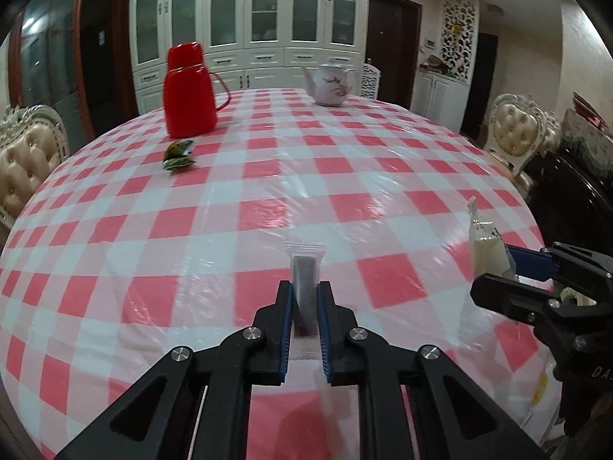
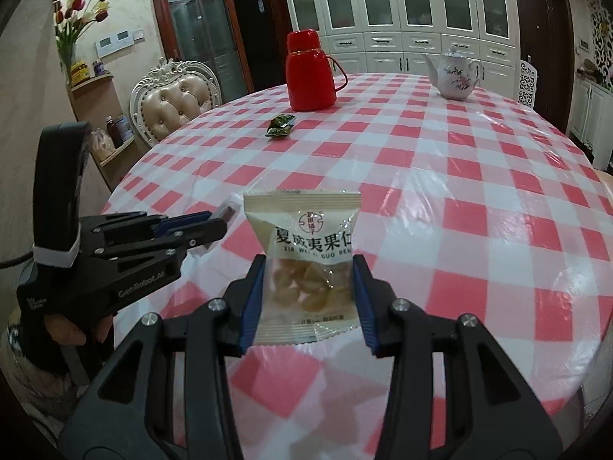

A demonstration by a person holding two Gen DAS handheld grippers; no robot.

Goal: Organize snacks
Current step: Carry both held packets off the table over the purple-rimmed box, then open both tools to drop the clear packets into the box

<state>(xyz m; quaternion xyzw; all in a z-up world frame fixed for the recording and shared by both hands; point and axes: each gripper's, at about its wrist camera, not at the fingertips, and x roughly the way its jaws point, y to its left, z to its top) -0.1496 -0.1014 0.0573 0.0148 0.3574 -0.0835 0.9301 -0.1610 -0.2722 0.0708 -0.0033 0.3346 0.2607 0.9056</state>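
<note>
My left gripper [image 1: 305, 291] is shut on a clear-wrapped dark snack bar [image 1: 304, 287] and holds it above the near part of the checked table [image 1: 345, 176]. My right gripper [image 2: 308, 264] is shut on a cream packet of macadamia nuts [image 2: 306, 253], also held above the table. In the left wrist view the right gripper [image 1: 509, 268] and its packet [image 1: 484, 241] show at the right edge. In the right wrist view the left gripper [image 2: 218, 222] shows at the left with the bar's end [image 2: 229, 212]. Two green-wrapped snacks [image 1: 178, 155] lie by the red flask; they also show in the right wrist view [image 2: 281, 125].
A red thermos flask [image 1: 189, 90] stands at the far left of the table and a white teapot [image 1: 331, 84] at the far middle. Padded chairs [image 1: 23, 161] stand at the left and the right [image 1: 515, 130] around the table. White cabinets [image 1: 249, 19] line the back wall.
</note>
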